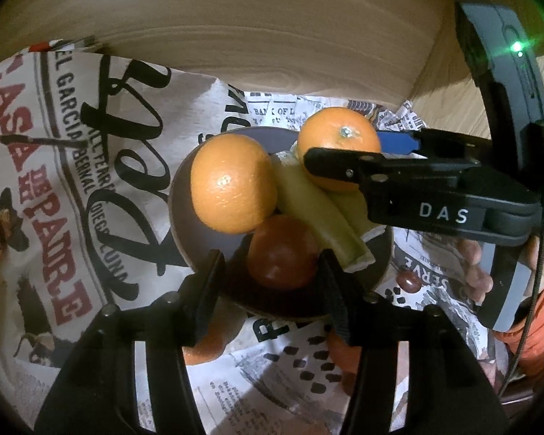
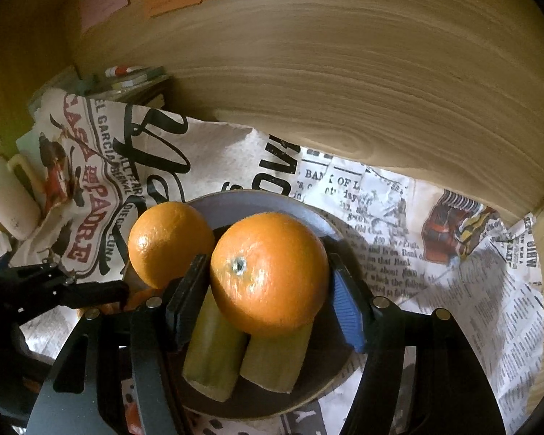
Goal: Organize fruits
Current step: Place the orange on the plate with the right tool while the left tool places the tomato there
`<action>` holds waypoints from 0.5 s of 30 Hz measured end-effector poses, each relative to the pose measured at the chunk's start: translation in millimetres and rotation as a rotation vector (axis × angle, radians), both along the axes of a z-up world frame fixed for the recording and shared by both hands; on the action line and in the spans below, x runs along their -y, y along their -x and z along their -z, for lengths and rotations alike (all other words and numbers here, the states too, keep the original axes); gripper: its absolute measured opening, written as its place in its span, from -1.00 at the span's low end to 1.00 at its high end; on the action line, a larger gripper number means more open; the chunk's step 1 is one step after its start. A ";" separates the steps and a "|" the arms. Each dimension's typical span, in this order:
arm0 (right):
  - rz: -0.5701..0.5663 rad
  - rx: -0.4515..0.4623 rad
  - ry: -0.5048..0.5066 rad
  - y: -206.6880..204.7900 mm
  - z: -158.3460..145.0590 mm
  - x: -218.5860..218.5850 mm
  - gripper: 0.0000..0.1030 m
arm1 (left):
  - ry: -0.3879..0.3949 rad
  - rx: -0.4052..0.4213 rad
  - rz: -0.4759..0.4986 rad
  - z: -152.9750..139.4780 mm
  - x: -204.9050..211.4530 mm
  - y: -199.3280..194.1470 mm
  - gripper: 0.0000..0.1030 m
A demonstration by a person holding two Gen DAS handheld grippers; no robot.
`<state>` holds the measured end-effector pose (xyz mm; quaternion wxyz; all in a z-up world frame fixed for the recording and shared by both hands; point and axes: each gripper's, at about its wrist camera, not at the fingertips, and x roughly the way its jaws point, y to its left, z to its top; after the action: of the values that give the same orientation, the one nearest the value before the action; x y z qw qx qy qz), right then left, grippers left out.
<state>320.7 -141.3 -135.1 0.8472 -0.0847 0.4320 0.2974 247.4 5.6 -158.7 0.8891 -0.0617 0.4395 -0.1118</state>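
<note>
Mostly done: plate holds orange, bananas, tomato. Right gripper brackets second orange over bananas, grip or release unclear. Left gripper open, empty, tomato ahead. Small fruit remains off plate.

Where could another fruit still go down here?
The plate is crowded: two oranges, bananas and a red fruit. Bare room is on the newspaper right of the plate, toward the wooden wall.
</note>
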 end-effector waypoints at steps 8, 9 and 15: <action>0.009 -0.013 0.000 4.5 -1.5 7.2 0.29 | -0.009 0.038 -0.013 -11.6 -5.1 16.2 0.04; 0.009 -0.010 0.003 5.4 -2.1 6.9 0.29 | -0.010 0.040 -0.014 -12.7 -6.2 18.1 0.04; 0.015 -0.011 -0.006 12.4 -9.1 10.4 0.29 | -0.024 0.073 -0.032 -23.9 -12.7 31.3 0.04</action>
<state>308.2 -151.7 -126.0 0.8473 -0.0772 0.4363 0.2929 216.1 18.4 -134.7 0.9070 -0.0538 0.4069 -0.0944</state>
